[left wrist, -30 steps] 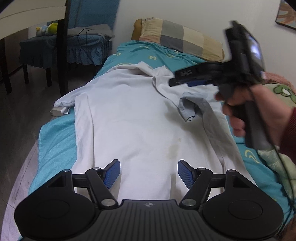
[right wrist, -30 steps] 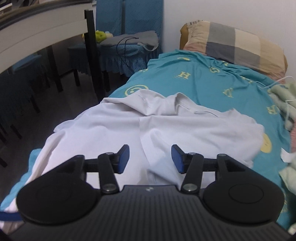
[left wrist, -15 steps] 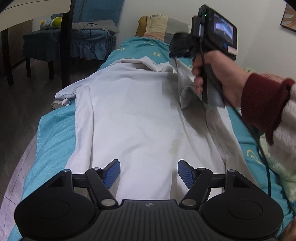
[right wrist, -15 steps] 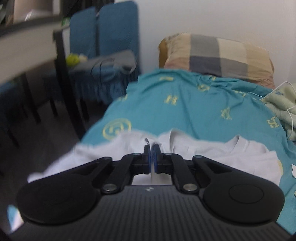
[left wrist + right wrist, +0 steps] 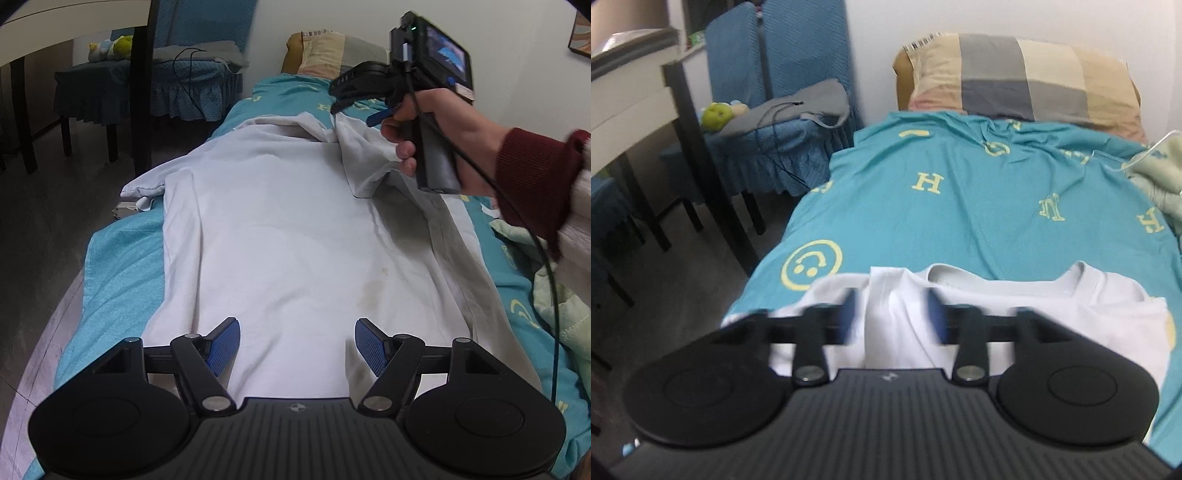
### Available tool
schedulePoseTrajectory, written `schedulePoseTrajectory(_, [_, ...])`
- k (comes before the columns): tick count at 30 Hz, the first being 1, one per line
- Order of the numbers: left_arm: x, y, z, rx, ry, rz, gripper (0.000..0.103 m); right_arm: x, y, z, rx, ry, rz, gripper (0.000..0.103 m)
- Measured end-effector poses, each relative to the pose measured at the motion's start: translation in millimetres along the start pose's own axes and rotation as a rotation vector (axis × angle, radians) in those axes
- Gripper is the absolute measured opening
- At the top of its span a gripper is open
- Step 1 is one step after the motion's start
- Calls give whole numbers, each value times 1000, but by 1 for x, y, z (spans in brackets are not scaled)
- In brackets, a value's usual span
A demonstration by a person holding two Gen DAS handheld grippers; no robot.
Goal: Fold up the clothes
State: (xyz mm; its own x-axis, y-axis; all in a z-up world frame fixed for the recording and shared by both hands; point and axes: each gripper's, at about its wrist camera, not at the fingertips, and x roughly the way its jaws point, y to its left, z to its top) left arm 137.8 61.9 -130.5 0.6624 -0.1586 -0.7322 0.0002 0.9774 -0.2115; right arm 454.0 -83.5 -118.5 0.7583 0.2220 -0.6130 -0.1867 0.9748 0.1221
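Observation:
A white T-shirt (image 5: pixel 288 236) lies lengthwise on the teal bedsheet (image 5: pixel 122 266), hem near me, collar far. Its right side is folded inward as a strip (image 5: pixel 443 236). My left gripper (image 5: pixel 297 345) is open just above the hem. My right gripper (image 5: pixel 354 99) hovers at the far collar end, held by a hand in a red sleeve. In the right wrist view the right gripper (image 5: pixel 891 317) is open, blurred, over the collar (image 5: pixel 990 284) and a fold of cloth (image 5: pixel 886 314) between its fingers.
A checked pillow (image 5: pixel 1015 77) lies at the head of the bed. A blue-covered chair (image 5: pixel 775 122) with a grey cloth, cable and soft toy stands left. A dark table leg (image 5: pixel 142 92) stands by the bed's left edge. A pale green blanket (image 5: pixel 565 306) bunches on the right.
The right gripper was shut on the shirt fabric half a second ago and has now opened, letting go near the collar. The left gripper has stayed open over the hem.

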Motion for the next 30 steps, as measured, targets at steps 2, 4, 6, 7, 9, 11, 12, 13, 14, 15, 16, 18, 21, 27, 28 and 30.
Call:
schedulePoseTrajectory(2, [0, 0, 0, -6, 1, -18, 71, -24, -2, -9, 2, 5, 28, 62])
schedulePoseTrajectory(4, [-1, 0, 0, -17, 3, -40, 72, -55, -7, -21, 11, 16, 50, 62])
schedulePoseTrajectory(6, [-3, -3, 0, -13, 0, -56, 72, -94, -14, -37, 38, 24, 70, 62])
schedulePoseTrajectory(7, [-4, -6, -1, 0, -4, -59, 72, -115, -18, -46, 48, 34, 74, 62])
schedulePoseTrajectory(9, [-8, -12, -3, 25, -11, -64, 72, -156, -25, -67, 63, 57, 59, 62])
schedulePoseTrajectory(11, [-12, -19, -6, 51, -15, -67, 72, -193, -30, -92, 80, 84, 35, 62])
schedulePoseTrajectory(12, [-15, -22, -7, 63, -17, -69, 72, -209, -33, -104, 98, 99, 24, 62])
schedulePoseTrajectory(13, [-18, -25, -9, 75, -23, -70, 72, -223, -37, -117, 119, 114, 13, 62])
schedulePoseTrajectory(14, [-20, -27, -10, 86, -27, -68, 72, -236, -40, -129, 146, 131, 9, 62])
schedulePoseTrajectory(15, [-21, -28, -11, 92, -29, -59, 74, -247, -44, -139, 175, 146, 6, 62])
schedulePoseTrajectory(16, [-23, -29, -12, 98, -31, -50, 75, -257, -46, -147, 201, 148, 3, 62])
schedulePoseTrajectory(18, [-24, -29, -12, 95, -27, -38, 75, -273, -49, -160, 239, 129, 1, 62])
schedulePoseTrajectory(21, [-27, -24, -11, 60, -24, -31, 76, -287, -54, -169, 289, 109, 25, 62])
schedulePoseTrajectory(27, [-35, -2, 2, -62, -77, -6, 86, -289, -56, -170, 277, 69, 29, 62])
schedulePoseTrajectory(28, [-36, 5, 7, -104, -100, -2, 87, -286, -59, -171, 281, 73, 23, 62])
schedulePoseTrajectory(30, [-35, 19, 20, -193, -138, 9, 92, -281, -64, -173, 303, 86, 32, 62])
